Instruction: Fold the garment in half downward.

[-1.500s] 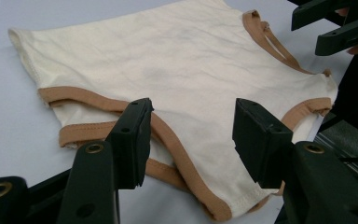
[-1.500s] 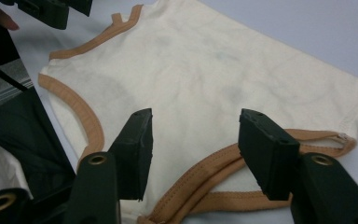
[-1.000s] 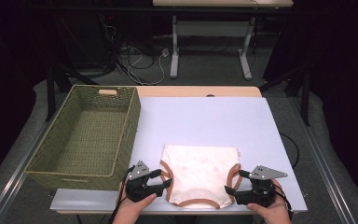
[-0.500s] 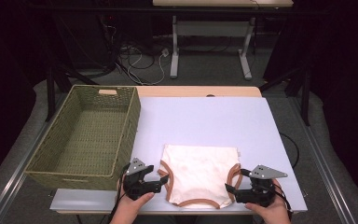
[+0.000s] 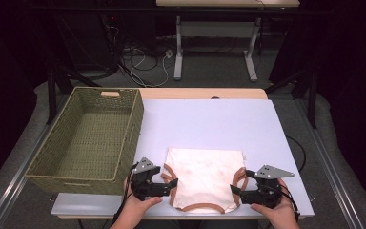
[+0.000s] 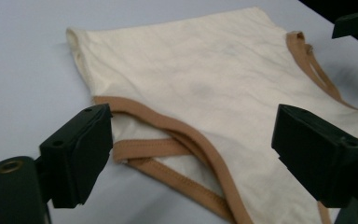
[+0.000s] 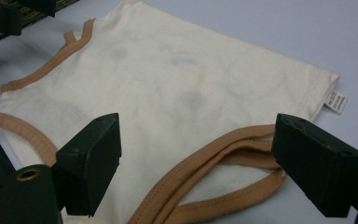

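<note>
Pale lilac-grey table top [image 5: 209, 121], wide and bare beyond the garment. Olive-green woven rectangular basket [image 5: 88, 136] to the left of the garment, its right wall close to the garment's left edge. Cream cotton sleeveless top with tan binding [image 5: 205, 176] lying flat at the near side of the table, neckline toward the person, hem toward the far side, white label [image 7: 335, 101] sticking out at one hem corner. Long axis of the garment running roughly near to far, shoulder straps out to either side at the near end.

Left gripper [image 5: 171, 183] just beside the garment's left strap [image 6: 149, 148], jaws having just been opening, now wide apart, strap lying on the table between and ahead of them, pads not pressing it. Right gripper [image 5: 236, 191] just beside the right strap [image 7: 242, 158], jaws likewise apart, strap loop ahead between them, unpinched.

Each hand about equally near its own strap. Probably a short reach inward for either. Plenty of free table beyond the hem for a fold away; little room toward the near table edge; basket wall crowding the left side.
</note>
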The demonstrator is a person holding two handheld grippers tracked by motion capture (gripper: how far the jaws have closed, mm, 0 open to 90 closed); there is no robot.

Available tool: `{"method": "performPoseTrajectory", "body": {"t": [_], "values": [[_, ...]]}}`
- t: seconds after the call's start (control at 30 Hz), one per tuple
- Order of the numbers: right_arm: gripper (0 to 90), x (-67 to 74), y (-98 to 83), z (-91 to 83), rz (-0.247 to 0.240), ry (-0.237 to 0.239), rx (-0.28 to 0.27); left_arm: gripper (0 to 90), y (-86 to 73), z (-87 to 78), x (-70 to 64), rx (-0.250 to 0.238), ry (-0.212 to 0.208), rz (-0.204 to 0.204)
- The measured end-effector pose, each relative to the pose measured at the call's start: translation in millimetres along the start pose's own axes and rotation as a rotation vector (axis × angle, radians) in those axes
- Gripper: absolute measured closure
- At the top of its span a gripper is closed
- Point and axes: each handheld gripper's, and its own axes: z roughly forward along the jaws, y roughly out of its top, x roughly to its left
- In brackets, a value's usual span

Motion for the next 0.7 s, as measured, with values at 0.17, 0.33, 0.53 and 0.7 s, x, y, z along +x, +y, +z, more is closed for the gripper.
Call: {"method": "performPoseTrajectory", "body": {"t": [0.17, 0.33, 0.53, 0.7], "values": [[18.2, -1.5, 9.5, -0.5, 0.002, 0.006, -0.002, 13.7, 13.6, -2.7, 0.3, -0.014, -0.003, 0.024], [18.8, -5.5, 19.5, -0.9, 0.005, -0.004, 0.003, 15.9, 26.7, -2.1, 1.0, -0.015, -0.006, 0.028], [21.3, -10.1, 36.8, 0.4, 0.0, -0.029, -0.01, 16.3, 42.9, 0.0, 2.0, -0.015, -0.022, 0.032], [23.2, -13.1, 50.9, 3.2, -0.015, -0.037, -0.017, 17.0, 51.4, 4.3, 2.6, -0.003, -0.024, 0.028]]}}
